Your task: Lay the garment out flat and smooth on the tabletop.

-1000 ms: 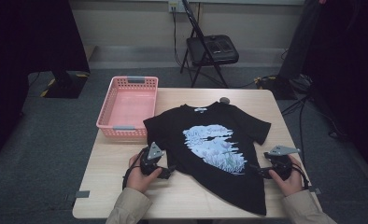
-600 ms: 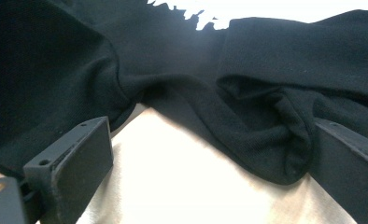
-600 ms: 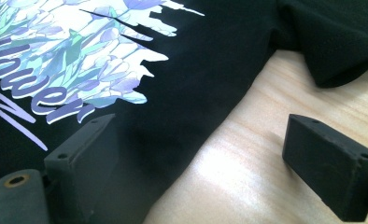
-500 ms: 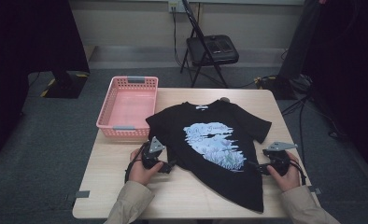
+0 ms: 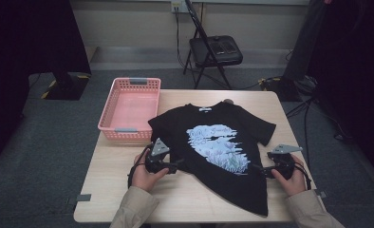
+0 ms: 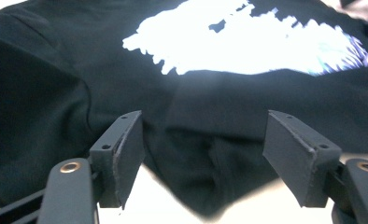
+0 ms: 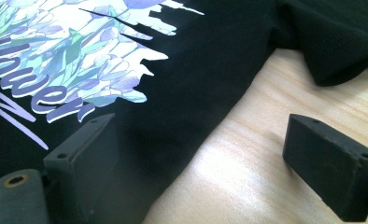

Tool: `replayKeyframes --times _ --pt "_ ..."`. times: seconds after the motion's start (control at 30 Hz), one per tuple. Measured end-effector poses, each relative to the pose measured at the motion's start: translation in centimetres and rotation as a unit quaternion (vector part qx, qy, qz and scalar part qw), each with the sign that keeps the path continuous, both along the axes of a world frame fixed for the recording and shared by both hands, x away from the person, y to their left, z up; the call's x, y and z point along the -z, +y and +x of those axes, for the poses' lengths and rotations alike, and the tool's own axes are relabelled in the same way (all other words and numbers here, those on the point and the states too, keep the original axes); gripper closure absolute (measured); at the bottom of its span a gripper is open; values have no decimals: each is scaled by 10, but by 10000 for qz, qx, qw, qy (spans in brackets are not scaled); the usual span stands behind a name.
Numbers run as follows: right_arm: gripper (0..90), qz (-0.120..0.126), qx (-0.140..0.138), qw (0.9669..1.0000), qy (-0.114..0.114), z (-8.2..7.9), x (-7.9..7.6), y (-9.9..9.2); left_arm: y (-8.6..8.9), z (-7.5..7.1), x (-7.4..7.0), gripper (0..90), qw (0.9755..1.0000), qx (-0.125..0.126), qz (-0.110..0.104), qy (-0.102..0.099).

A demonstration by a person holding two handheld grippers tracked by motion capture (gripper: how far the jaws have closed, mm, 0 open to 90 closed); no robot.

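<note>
Grey carpet surrounds a light wooden table [image 5: 128,190], our work surface. We take the pink basket [image 5: 130,110] at the table's far left as the landmark.

Just to the right of the basket lies the black T-shirt [image 5: 213,142], spread flat and face up, collar away from us, its pale flower print uppermost. Its near hem runs skewed toward the table's front edge. Beyond the table stands a folding chair [image 5: 213,52].

The left gripper [image 5: 175,165] sits in front of the basket, at the shirt's near left edge. Its jaws have just been closing; in the left gripper view a fold of black cloth lies between them, but the pads [image 6: 126,149] do not yet press on it. The right gripper [image 5: 263,171] sits far to the right of the basket, at the shirt's opposite side edge, with its jaws parted, one pad [image 7: 86,154] over cloth, the other over bare wood.

We judge the shirt light, soft and limp: it will sag and crease wherever it is unsupported, and will slide readily on the wood. We recommend pinching a doubled fold at the side seams or hem, not the single layer, one gripper on each side.
</note>
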State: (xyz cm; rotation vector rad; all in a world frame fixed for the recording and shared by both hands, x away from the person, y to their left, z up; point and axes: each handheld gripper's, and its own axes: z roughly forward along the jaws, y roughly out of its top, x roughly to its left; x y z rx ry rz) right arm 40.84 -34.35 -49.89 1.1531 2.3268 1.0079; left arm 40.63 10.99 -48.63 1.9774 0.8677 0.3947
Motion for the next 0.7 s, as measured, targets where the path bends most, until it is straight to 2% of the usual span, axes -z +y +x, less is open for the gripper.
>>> replayKeyframes --times 0.1,0.2,0.3,0.37,0.47,0.5,0.57,0.7 --pt "98 -1 -5 10000 1 0 0 0 -2 9 1 464 9999 -120 72 100" --pt "98 -1 -5 10000 1 0 0 0 -3 15 2 533 9996 -180 108 173" --pt "98 0 -4 10000 2 0 0 0 -2 16 1 612 9995 -136 146 240" --pt "98 -1 -5 10000 1 0 0 0 -4 16 1 716 9992 10 300 282" --pt "98 -1 -2 10000 2 0 0 0 -4 17 1 823 9986 25 408 342" --pt "98 -2 -2 10000 3 0 0 0 -4 16 1 864 9985 30 455 307" --pt "98 -1 -3 10000 1 0 0 0 -5 15 -1 883 9981 132 522 300" --pt "98 -1 -4 10000 3 0 0 0 -4 8 -7 893 9979 263 490 332"
